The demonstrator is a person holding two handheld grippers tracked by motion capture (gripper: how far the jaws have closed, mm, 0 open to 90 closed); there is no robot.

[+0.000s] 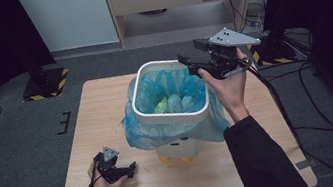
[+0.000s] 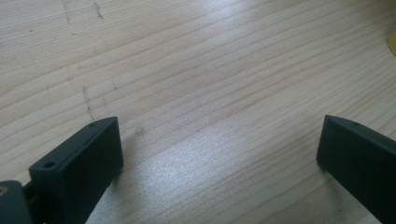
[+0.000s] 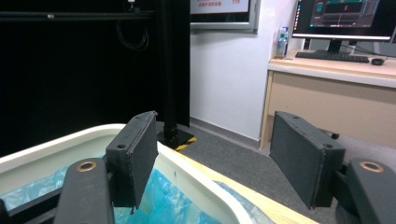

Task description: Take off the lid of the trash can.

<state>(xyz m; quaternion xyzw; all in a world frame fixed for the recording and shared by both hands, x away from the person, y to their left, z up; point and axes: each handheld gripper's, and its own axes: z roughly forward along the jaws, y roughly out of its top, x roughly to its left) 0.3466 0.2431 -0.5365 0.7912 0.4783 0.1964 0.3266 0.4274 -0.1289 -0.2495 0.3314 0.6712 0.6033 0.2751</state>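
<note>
Now your right gripper (image 1: 189,63), jaws spread and empty, hangs over the white bin's (image 1: 173,115) upper-right rim at frame centre, blue liner (image 1: 166,86) just below-left, while your left gripper (image 1: 131,168) rests wide open, lower left.

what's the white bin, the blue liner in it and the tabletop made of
The white bin looks like moulded plastic: a smooth, matte rim with rounded corners. The blue liner seems to be thin plastic film: translucent, crinkled and draped loosely over the rim. The tabletop looks like light wood or a wood-grain laminate: long parallel grain lines with a soft sheen; which of the two the look leaves open.
</note>
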